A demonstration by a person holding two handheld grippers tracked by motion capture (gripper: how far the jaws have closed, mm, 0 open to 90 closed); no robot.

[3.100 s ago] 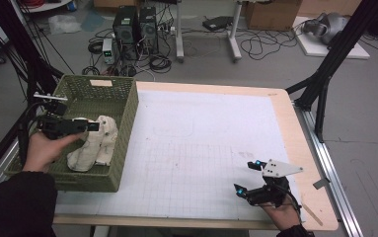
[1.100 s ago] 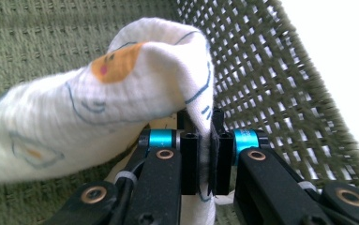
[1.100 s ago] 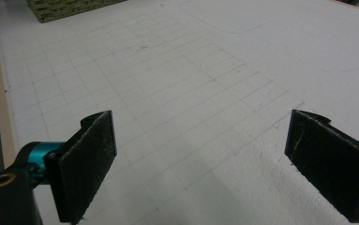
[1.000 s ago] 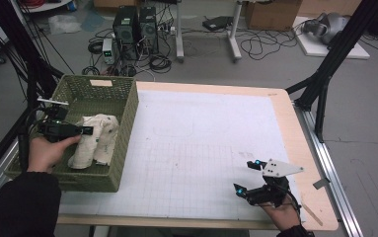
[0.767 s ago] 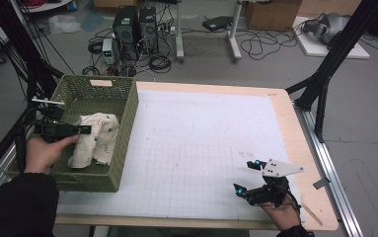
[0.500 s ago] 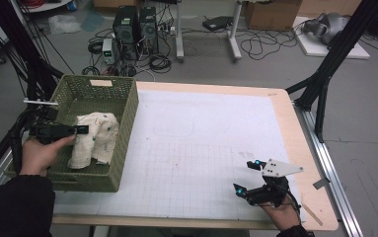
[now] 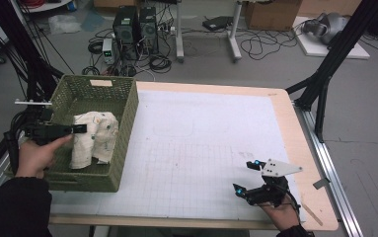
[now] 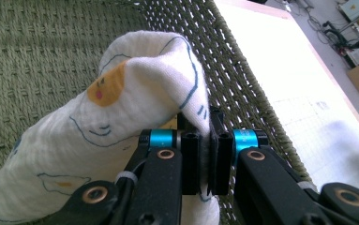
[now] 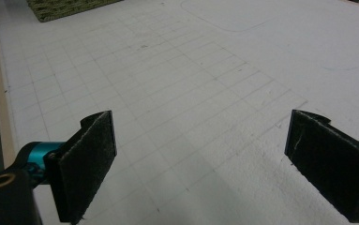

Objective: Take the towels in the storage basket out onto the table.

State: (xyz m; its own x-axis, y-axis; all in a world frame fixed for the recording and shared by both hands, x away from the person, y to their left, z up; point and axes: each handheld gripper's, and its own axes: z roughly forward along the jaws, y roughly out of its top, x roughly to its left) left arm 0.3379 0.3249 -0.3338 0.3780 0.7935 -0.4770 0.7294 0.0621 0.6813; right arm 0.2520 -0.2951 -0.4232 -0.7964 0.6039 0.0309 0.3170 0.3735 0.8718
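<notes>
While its long axis runs front to back inside the green woven basket [image 7: 127,106], the white printed cloth [image 7: 95,138] is pinched at a fold by the left gripper [image 8: 210,140], and the right gripper [image 9: 200,164] is held wide over the tabletop [image 7: 201,143].

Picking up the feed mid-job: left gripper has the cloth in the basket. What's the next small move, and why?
Probably lift straight up: the left gripper is shut on a fold of the cloth, whose bulk sits inside the green basket; the right gripper rests open on the table.
</notes>
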